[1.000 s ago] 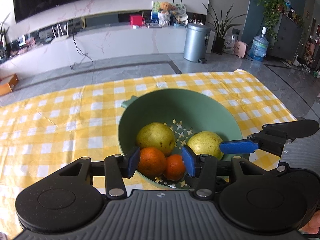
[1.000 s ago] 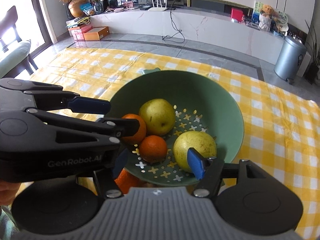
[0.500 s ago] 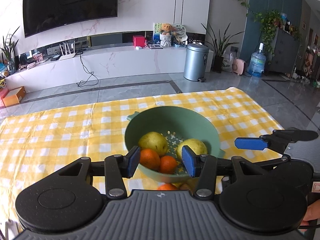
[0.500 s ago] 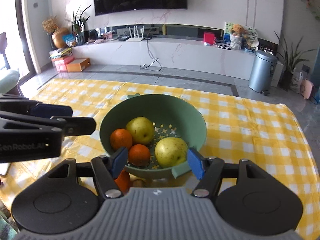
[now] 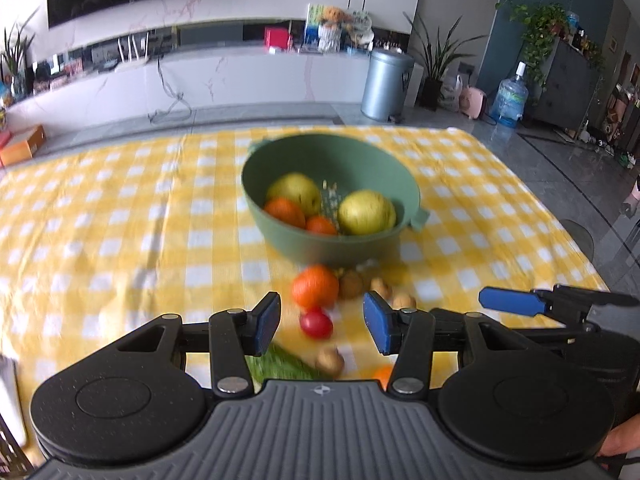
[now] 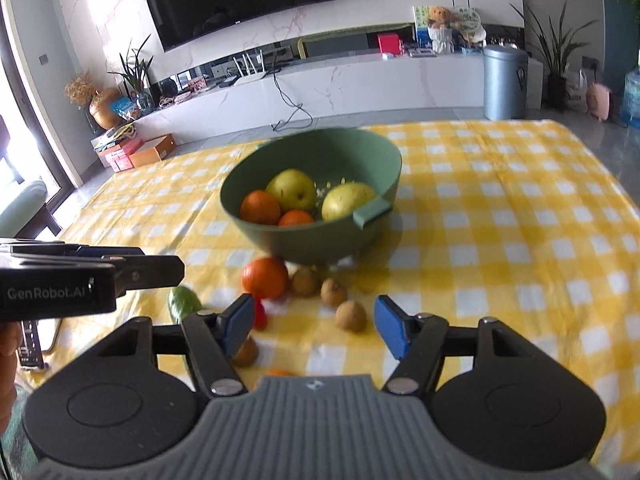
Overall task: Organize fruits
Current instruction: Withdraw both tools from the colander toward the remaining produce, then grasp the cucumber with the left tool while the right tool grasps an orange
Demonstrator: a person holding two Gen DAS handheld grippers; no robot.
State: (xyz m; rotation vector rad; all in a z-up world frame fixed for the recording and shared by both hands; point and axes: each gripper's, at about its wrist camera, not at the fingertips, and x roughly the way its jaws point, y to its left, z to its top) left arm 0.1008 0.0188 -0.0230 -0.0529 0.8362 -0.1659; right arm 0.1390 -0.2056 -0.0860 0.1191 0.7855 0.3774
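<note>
Left wrist view: we find the left gripper (image 5: pixel 321 328) empty, jaws parted, held above the yellow checked tablecloth (image 5: pixel 100 240). Right wrist view: the right gripper (image 6: pixel 316 328) likewise stands agape and holds nothing. We note the green bowl (image 6: pixel 360 236) upright on the cloth, containing two pears (image 6: pixel 291 189) and two oranges (image 6: pixel 260 207). Near its base on the cloth lie a loose orange (image 6: pixel 265 278), a red tomato (image 5: pixel 316 325), several small brown fruits (image 6: pixel 350 315) and a green vegetable (image 6: pixel 183 303), partly hidden.
</note>
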